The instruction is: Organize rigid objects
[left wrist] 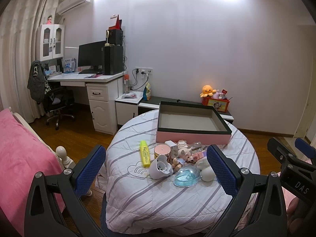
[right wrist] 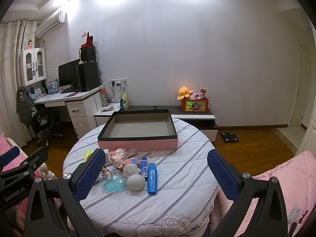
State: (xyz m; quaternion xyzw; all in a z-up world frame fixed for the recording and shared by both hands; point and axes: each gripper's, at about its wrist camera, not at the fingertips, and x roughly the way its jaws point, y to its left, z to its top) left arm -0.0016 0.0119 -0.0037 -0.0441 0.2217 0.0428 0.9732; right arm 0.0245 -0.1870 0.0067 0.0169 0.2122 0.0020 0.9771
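Item 1: round desk under a striped quilted cover, carrying everything below.

Item 2: pink box with black rim, open and bare inside, at the far side of the desk.

Item 3: cluster of small rigid things just near of the box. I count a yellow highlighter at the left, a pink round jar, a white cup-shaped piece on its side, a clear blue heart-shaped shell, a white plaster figure and a blue highlighter at the right. Several touch one another.

Item 4: left gripper, spread wide, holding nothing, near of the cluster.

Item 5: right gripper, likewise spread wide and holding nothing.
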